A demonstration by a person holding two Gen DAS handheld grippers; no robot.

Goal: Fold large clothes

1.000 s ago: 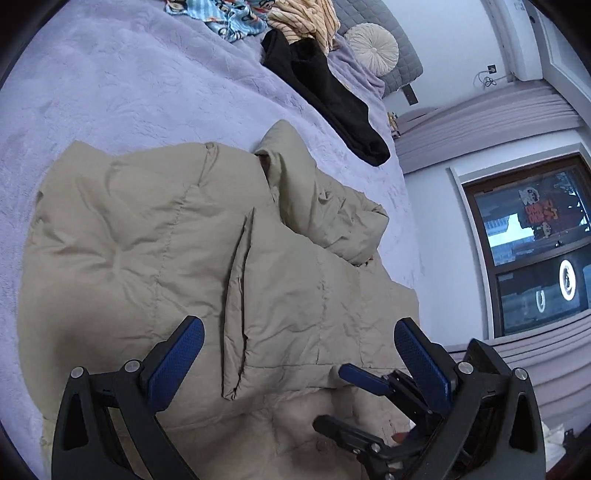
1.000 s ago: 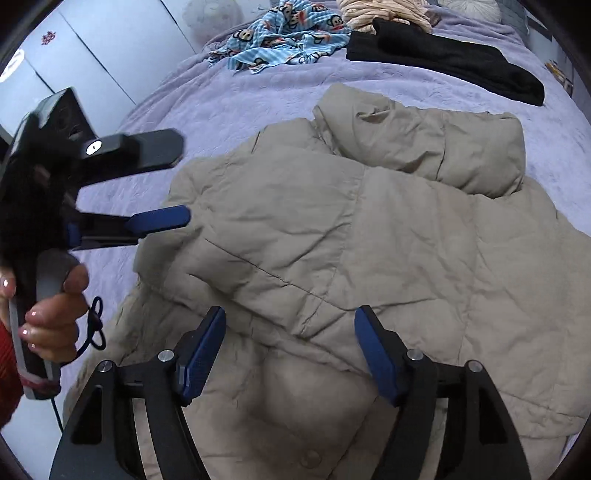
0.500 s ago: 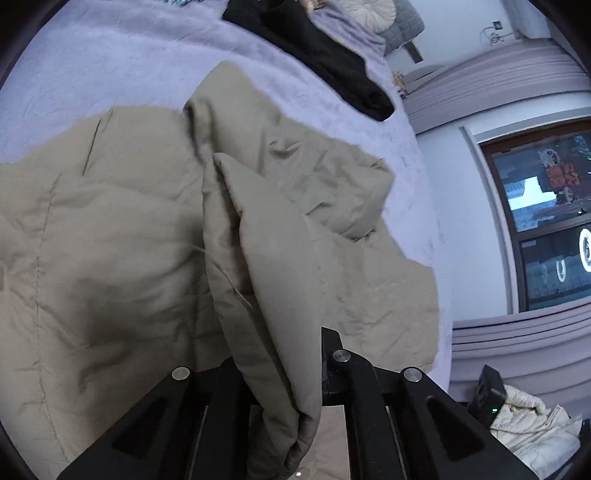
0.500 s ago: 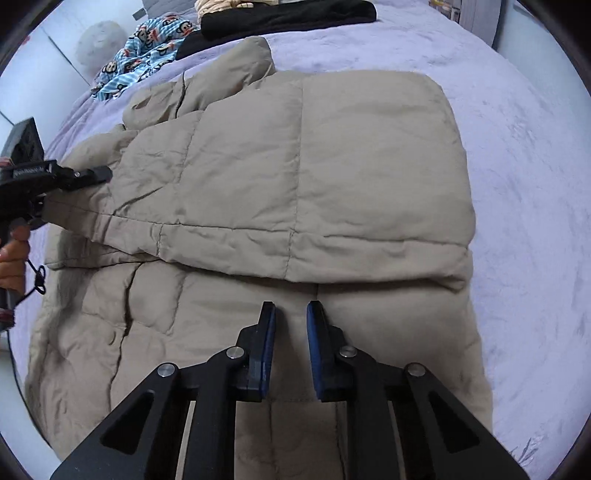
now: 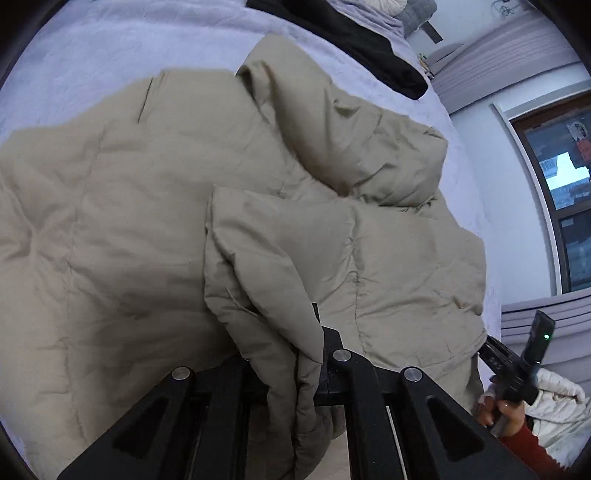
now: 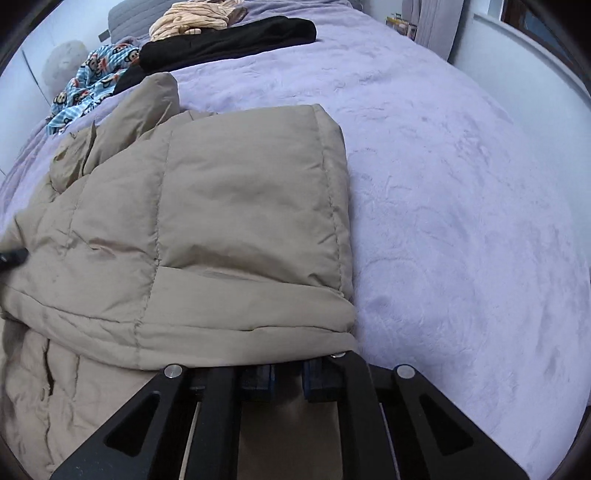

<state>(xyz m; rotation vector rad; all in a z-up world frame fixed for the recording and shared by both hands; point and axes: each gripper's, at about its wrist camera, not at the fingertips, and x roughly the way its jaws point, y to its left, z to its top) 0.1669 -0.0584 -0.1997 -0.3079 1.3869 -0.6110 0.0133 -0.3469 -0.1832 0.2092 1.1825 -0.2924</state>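
while the beige puffer jacket lies spread over the lavender bed, the left gripper is clamped on a fold of its quilted fabric, which bunches up between the 2 fingers and hangs down over the gripper body. in the left wrist view the jacket fills most of the frame, with a folded-over panel on top toward the right and a crumpled sleeve or hood part beyond it. at the far right edge of that view the right gripper shows as a black tool held in a hand with a red cuff, touching the jacket's edge.

in the right wrist view the right gripper has its blue-padded fingers drawn narrow, almost together, and the jacket's thick folded edge lies right over their tips; i cannot tell whether cloth is actually pinched between them. the folded panel sits on top of the lower layer, its right edge beside bare bedcover.

further up the bed lie a black garment, a blue cartoon-print cloth and a striped peach-coloured garment, all well apart from the grippers. a window shows on the wall at the right of the left wrist view, and a white puffy garment sits near the hand.
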